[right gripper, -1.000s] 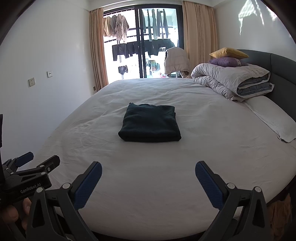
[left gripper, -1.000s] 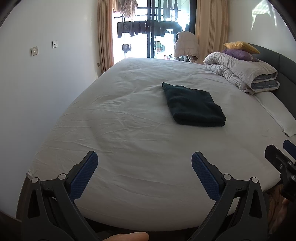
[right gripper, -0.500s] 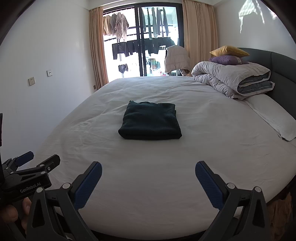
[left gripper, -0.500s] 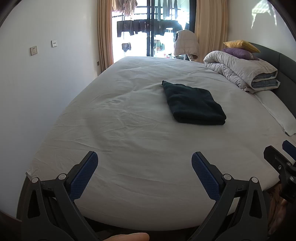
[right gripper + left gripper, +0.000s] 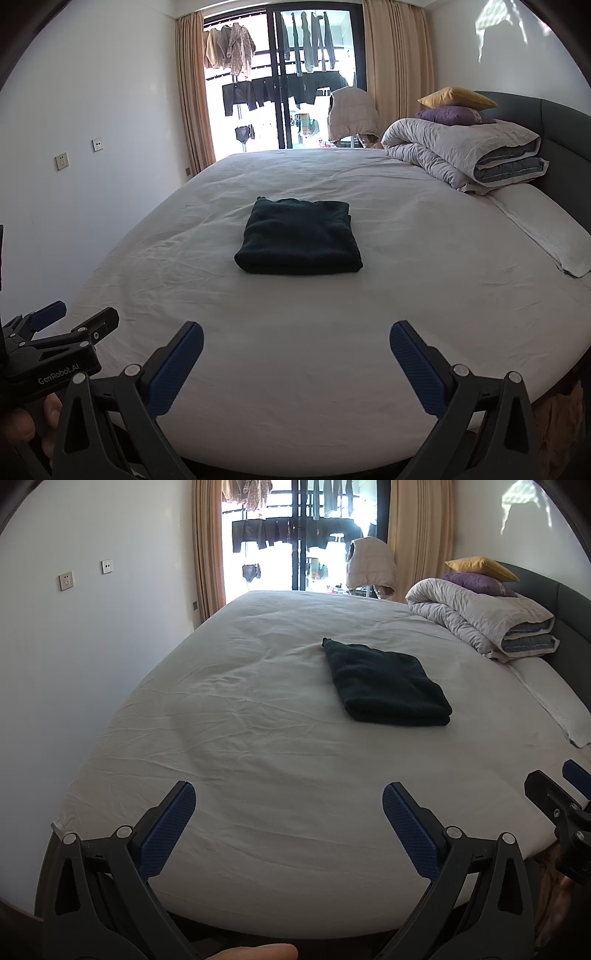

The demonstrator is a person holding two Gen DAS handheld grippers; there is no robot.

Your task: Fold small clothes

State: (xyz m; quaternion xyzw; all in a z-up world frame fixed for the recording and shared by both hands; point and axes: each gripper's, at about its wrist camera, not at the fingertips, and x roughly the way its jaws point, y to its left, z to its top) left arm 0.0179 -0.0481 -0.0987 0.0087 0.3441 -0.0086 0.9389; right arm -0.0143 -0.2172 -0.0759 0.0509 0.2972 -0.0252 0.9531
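folded dark garment (image 5: 298, 240) mid-bed (image 5: 332, 350), well beyond both fingers | left gripper (image 5: 288, 805) spread, empty | right gripper (image 5: 296, 343) spread, empty

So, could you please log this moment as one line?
dark green garment: folded, mid-bed | left gripper: open, empty | right gripper: open, empty | bed sheet: wrinkled

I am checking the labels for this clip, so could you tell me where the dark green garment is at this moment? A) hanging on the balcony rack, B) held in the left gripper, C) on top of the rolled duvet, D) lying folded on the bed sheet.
D: the dark green garment lies folded on the bed sheet, clear of both open grippers.
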